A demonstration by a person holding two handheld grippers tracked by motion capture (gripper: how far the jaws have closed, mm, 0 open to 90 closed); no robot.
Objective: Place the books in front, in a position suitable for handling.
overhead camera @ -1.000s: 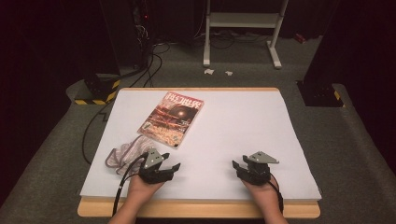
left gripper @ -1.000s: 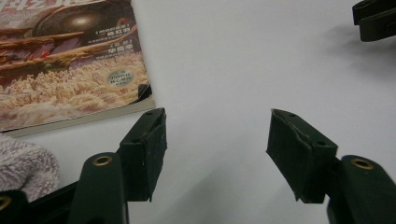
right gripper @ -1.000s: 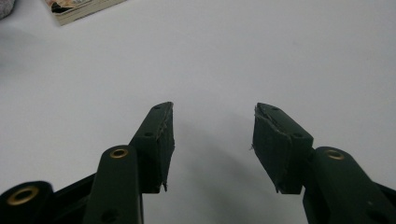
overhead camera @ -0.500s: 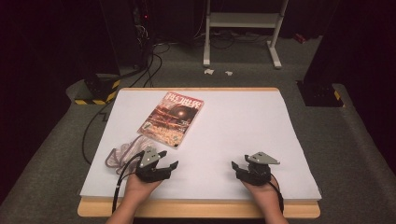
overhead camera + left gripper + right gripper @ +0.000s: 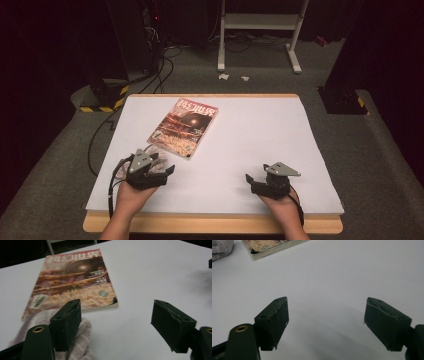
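Grey cloth (image 5: pixel 77 345) beside the magazine (image 5: pixel 75 282); both grippers' jaws just opened, empty.

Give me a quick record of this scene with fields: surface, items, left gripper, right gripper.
surface: white table top
items: magazine lying flat; grey cloth beside its near edge
left gripper: jaws just opened wide, nothing between them, over the cloth
right gripper: jaws just opened wide, nothing between them, over bare table

A red-covered magazine (image 5: pixel 183 128) lies flat and closed, askew on the white table's left half; a crumpled grey cloth (image 5: pixel 77 345) touches its near corner.
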